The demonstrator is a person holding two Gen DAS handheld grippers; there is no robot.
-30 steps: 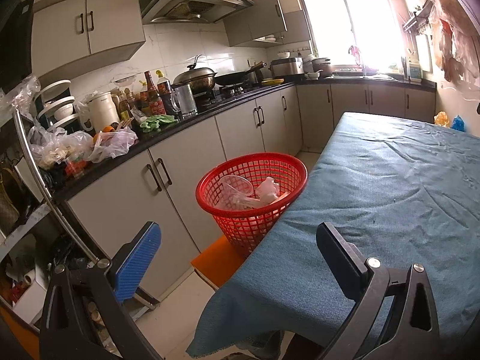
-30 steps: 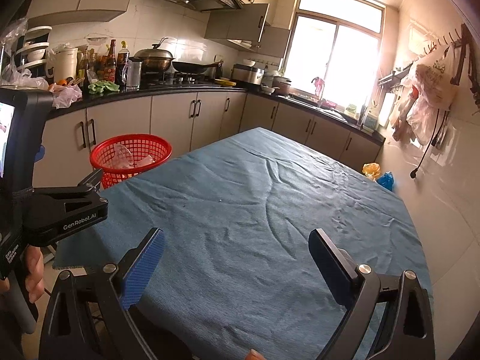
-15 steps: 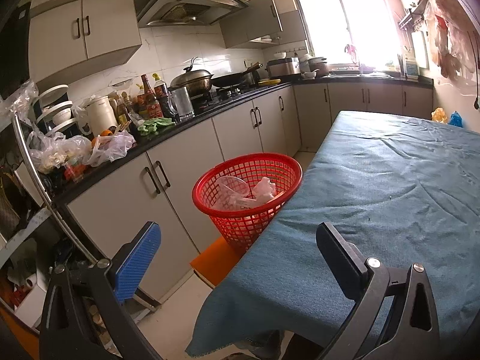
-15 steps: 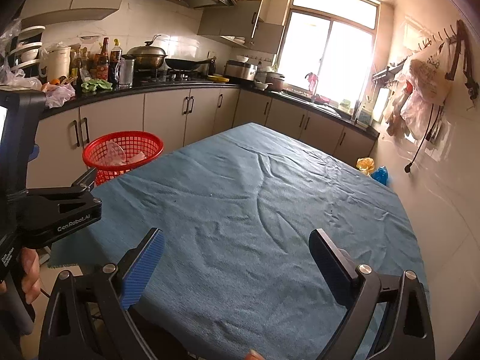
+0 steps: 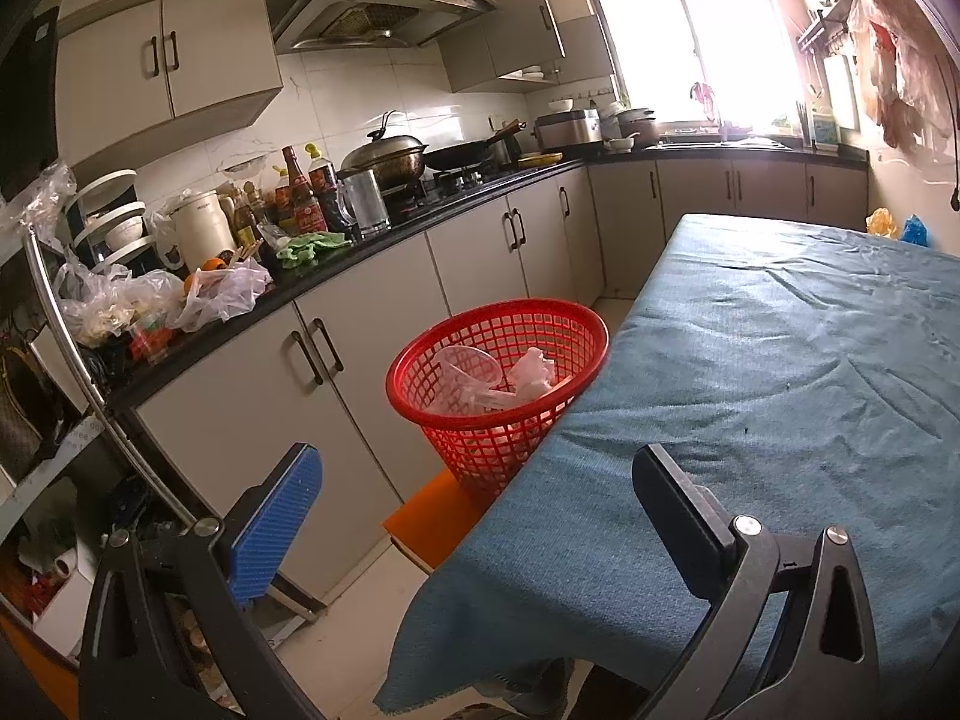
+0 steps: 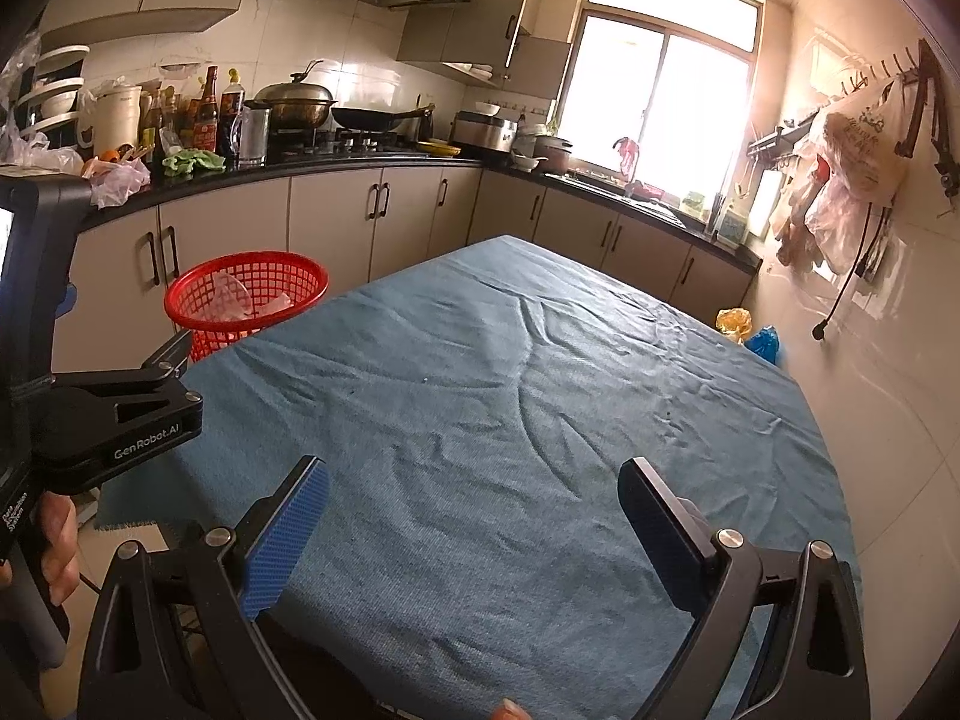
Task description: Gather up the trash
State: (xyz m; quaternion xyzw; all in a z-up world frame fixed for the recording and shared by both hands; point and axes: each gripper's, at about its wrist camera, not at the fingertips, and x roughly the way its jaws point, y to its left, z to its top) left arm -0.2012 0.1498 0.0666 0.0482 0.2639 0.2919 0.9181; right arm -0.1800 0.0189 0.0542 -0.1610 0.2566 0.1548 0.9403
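A red mesh basket (image 5: 498, 384) stands on an orange stool at the left edge of the table; it also shows in the right wrist view (image 6: 249, 300). Inside it lie a clear plastic cup (image 5: 471, 369) and crumpled white trash (image 5: 531, 372). My left gripper (image 5: 474, 498) is open and empty, held near the table's front left corner, short of the basket. My right gripper (image 6: 474, 507) is open and empty above the near end of the blue tablecloth (image 6: 510, 396). The left gripper's body (image 6: 114, 420) shows at the left of the right wrist view.
A black kitchen counter (image 5: 336, 264) with bottles, a kettle, pots and plastic bags runs along the left and back. An orange stool (image 5: 438, 522) sits under the basket. Yellow and blue bags (image 6: 750, 330) lie beyond the table's far right corner. Bags hang on the right wall.
Both grippers have drawn back and lifted a little from the table and the views have tilted up; both stay open and empty. The basket's contents are unchanged.
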